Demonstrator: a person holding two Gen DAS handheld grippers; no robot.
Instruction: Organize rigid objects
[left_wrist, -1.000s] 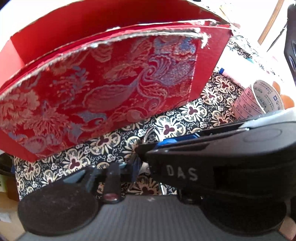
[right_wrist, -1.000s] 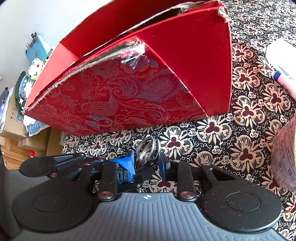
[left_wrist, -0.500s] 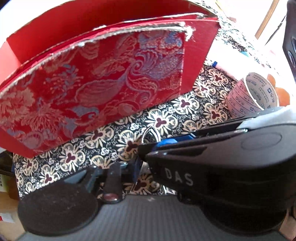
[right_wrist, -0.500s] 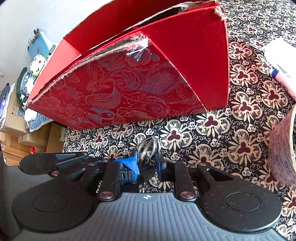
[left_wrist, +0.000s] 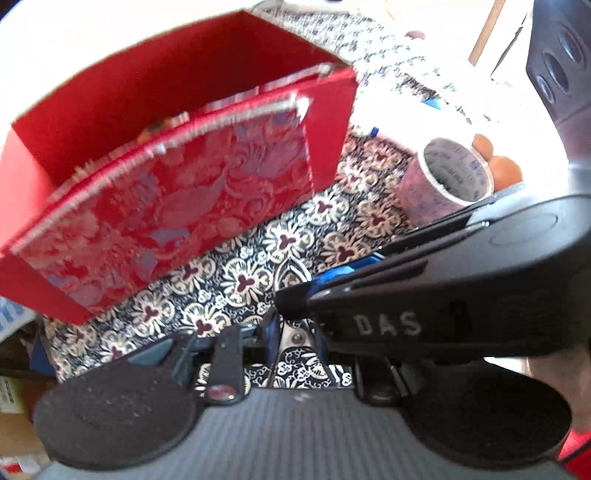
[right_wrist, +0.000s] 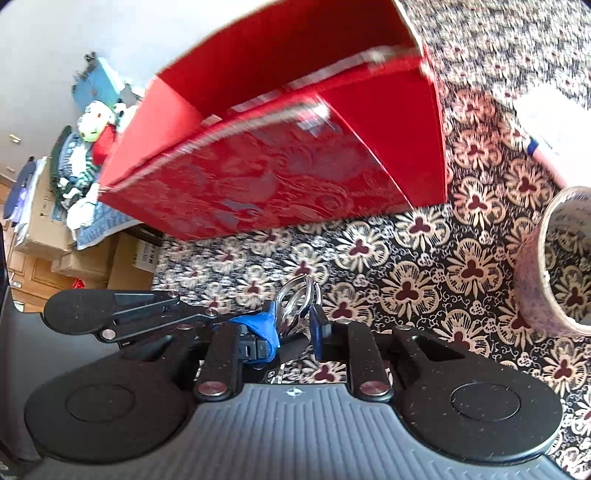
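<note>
Nearest the right wrist camera, the right gripper (right_wrist: 295, 325) has its blue-padded fingers (right_wrist: 264, 330) drawn close on a bunch of bright metal rings (right_wrist: 299, 299), which stand up between them just above the patterned tablecloth (right_wrist: 424, 280). In the left wrist view the left gripper (left_wrist: 291, 325) sits low over the same cloth, its jaws narrow around the shiny metal loop (left_wrist: 291, 269) — whether they truly pinch it I cannot tell, since the other gripper's black body, lettered DAS, crosses in front from the right.

Further on, a roll of printed tape (right_wrist: 554, 266) stands on its side toward the cloth's right edge, apart from both grippers. Beyond the open stretch of cloth rests the red box (right_wrist: 295, 147) with its brocade-patterned front, open at the top and set toward the far left — blurred in both views. Past the table's left edge are cardboard cartons (right_wrist: 88, 258) and a heap of soft toys (right_wrist: 92, 133).
</note>
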